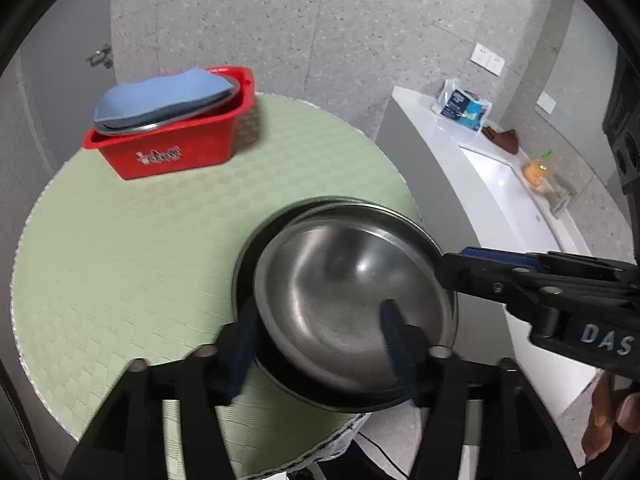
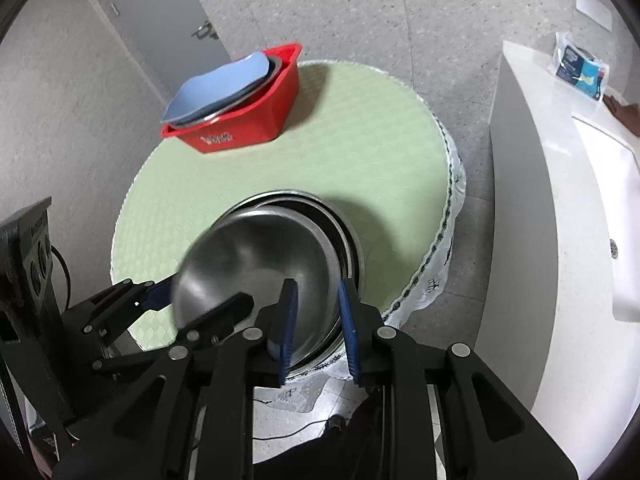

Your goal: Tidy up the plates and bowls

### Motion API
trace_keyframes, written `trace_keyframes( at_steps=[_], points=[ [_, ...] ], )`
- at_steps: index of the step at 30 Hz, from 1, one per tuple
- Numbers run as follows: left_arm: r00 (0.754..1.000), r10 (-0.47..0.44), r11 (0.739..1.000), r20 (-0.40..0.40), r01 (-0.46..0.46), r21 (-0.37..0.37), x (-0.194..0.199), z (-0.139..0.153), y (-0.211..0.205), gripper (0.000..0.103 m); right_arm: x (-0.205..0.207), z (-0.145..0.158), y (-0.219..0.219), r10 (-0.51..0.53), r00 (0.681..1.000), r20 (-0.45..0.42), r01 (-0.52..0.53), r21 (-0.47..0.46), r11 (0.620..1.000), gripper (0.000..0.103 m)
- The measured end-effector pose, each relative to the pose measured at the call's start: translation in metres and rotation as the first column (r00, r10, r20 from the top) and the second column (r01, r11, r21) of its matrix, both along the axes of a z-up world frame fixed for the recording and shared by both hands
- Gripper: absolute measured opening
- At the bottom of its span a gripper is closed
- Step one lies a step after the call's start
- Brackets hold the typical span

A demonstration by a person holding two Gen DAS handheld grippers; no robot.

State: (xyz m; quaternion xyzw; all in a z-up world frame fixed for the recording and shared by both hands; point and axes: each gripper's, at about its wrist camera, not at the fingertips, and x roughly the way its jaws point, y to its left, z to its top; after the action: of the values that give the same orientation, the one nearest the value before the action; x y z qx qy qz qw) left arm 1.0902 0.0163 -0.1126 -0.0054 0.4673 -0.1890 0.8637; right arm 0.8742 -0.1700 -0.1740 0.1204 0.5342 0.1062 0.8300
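Observation:
A stack of steel bowls (image 1: 352, 300) sits at the near edge of the round green table (image 1: 160, 248); it also shows in the right wrist view (image 2: 264, 268). My left gripper (image 1: 320, 344) straddles the top bowl's near rim, one finger outside and one inside, and looks closed on it. My right gripper (image 2: 316, 320) straddles the rims on the other side with a gap between its pads; its fingers (image 1: 472, 268) reach in from the right. A red basket (image 1: 172, 140) at the far side holds a blue plate (image 1: 164, 96) and steel dishes.
A white counter (image 1: 460, 160) with a sink, a packet (image 1: 464, 104) and a bottle (image 1: 538, 168) stands right of the table. Grey tiled floor surrounds the table. A dark device (image 2: 28, 248) stands at the left in the right wrist view.

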Motion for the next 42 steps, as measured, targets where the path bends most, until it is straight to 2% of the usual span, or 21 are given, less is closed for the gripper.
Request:
trace_keyframes(
  at_steps=[3,7,10,13,14,16,20,29,31,34,36,39,42],
  points=[
    [1.0,-0.003,1.0,0.004,0.003,-0.021,-0.005,0.001,0.003,0.062,-0.005,0.004,-0.006,-0.04,0.999,0.024,0.04,0.009,0.999,0.04],
    [1.0,0.013,0.999,0.027,-0.012,-0.029,-0.014,0.006,0.011,0.069,-0.011,0.0,-0.01,-0.093,0.995,0.029,0.092,0.038,0.995,0.044],
    [0.997,0.055,0.998,0.058,-0.053,-0.045,-0.021,0.013,0.024,0.081,-0.015,-0.009,-0.014,-0.143,0.99,0.012,0.142,0.076,0.987,0.049],
    [0.988,0.129,0.991,0.088,-0.124,-0.059,-0.026,0.016,0.042,0.092,-0.017,-0.018,-0.019,-0.174,0.985,-0.018,0.175,0.125,0.977,0.049],
    [0.983,0.164,0.986,0.086,-0.16,-0.051,-0.026,0.014,0.047,0.096,-0.018,-0.022,-0.019,-0.181,0.983,-0.03,0.183,0.145,0.972,0.049],
    [0.98,0.191,0.981,0.054,-0.189,-0.047,-0.026,0.005,0.053,0.096,-0.019,-0.029,-0.022,-0.195,0.979,-0.053,0.201,0.183,0.962,0.049],
    [0.977,0.211,0.977,-0.024,-0.211,-0.031,-0.026,-0.017,0.053,0.096,-0.018,-0.043,-0.019,-0.208,0.973,-0.099,0.225,0.219,0.949,0.056],
    [0.978,0.18,0.982,-0.103,-0.185,-0.045,-0.018,-0.034,0.038,0.088,-0.011,-0.064,-0.019,-0.218,0.965,-0.148,0.249,0.249,0.936,0.056],
    [0.978,0.171,0.982,-0.118,-0.179,-0.058,-0.005,-0.035,0.039,0.081,-0.008,-0.066,-0.02,-0.215,0.966,-0.146,0.246,0.25,0.936,0.056],
    [0.979,0.15,0.984,-0.141,-0.161,-0.071,0.006,-0.044,0.036,0.065,-0.002,-0.07,-0.018,-0.184,0.971,-0.154,0.22,0.271,0.937,0.049],
    [0.98,0.114,0.987,-0.16,-0.13,-0.093,0.014,-0.05,0.032,0.045,0.001,-0.072,-0.014,-0.161,0.974,-0.157,0.199,0.271,0.942,0.048],
    [0.985,0.107,0.992,-0.134,-0.114,-0.047,0.021,-0.05,0.023,0.045,0.004,-0.07,-0.012,-0.147,0.978,-0.145,0.18,0.257,0.95,0.048],
    [0.983,0.115,0.99,-0.14,-0.125,-0.063,0.029,-0.051,0.026,0.044,0.009,-0.069,-0.012,-0.132,0.981,-0.144,0.166,0.253,0.953,0.048]
  ],
)
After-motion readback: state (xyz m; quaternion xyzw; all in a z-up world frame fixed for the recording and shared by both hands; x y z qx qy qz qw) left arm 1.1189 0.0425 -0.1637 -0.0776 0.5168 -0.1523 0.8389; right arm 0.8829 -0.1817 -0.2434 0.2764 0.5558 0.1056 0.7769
